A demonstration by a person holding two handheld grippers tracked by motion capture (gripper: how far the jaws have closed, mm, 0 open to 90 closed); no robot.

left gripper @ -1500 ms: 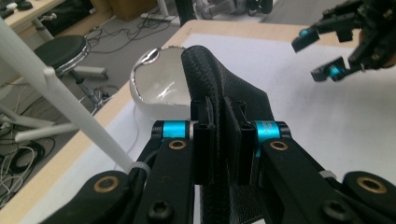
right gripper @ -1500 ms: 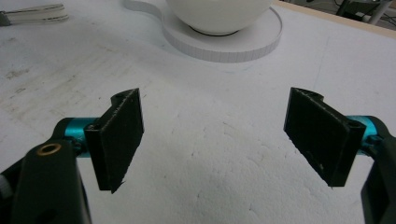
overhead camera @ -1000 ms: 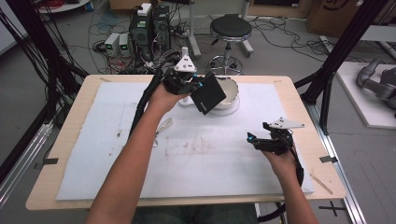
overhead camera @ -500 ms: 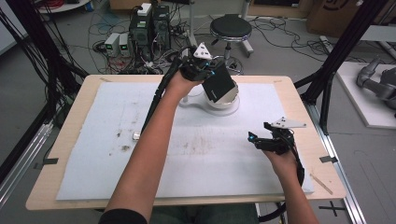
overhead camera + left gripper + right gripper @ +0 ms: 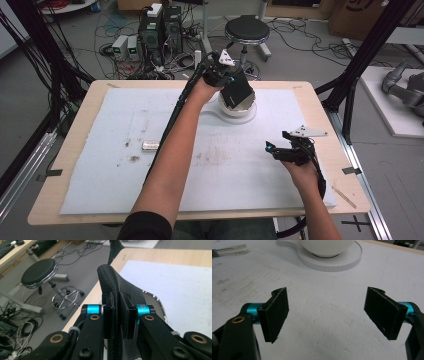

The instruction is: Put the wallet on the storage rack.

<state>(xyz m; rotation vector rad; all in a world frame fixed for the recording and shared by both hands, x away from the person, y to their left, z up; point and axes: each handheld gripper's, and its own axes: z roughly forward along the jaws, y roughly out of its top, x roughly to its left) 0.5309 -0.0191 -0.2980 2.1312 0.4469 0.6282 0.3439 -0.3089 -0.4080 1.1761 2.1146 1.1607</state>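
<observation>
1. Left tongs (image 5: 223, 75) are closed on a black, grainy, leather-like pouch (image 5: 237, 91), both pads pressed against its stitched upper edge in the left gripper view (image 5: 117, 315).
2. That pouch is flat and roughly square, held tilted in the air at the far side of the tabletop (image 5: 70, 140), over a white bowl (image 5: 239, 106) with a shiny rim.
3. White bowl sits on a round white base (image 5: 332, 261) lying on the white mat (image 5: 100, 175).
4. Left arm reaches far forward, nearly straight, across the mat.
5. Right tongs (image 5: 327, 312) are spread wide with nothing between them, hovering low over the mat near the right edge, well apart from the bowl.
6. Small silvery object (image 5: 150, 145) lies on the mat's left part.
</observation>
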